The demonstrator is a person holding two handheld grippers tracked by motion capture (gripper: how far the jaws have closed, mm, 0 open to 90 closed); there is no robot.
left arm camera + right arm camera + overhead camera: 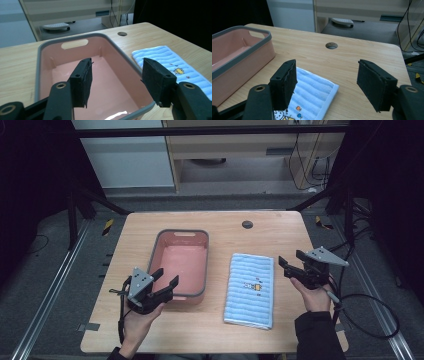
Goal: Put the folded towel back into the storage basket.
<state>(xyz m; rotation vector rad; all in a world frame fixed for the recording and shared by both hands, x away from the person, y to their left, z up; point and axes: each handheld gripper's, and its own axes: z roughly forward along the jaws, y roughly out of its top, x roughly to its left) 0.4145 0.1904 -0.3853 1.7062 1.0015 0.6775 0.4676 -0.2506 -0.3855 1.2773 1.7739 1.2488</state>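
A pink basin (165,240) with a grey rim sits left of centre on the wooden table; it looks empty inside (112,82). To its right lies a folded blue striped towel (250,290) with a small printed picture. My left gripper (166,276) hovers open at the basin's near corner, jaws apart over its rim (116,80). At the towel's right edge my right gripper (291,258) is open, nothing between its pads; the towel's far corner (317,92) lies below its jaws (327,82).
The wooden table (225,330) has a round cable hole (247,224) near its far edge. Cables trail from the right gripper over the table's right side. Metal frame legs and a floor rail flank the table.
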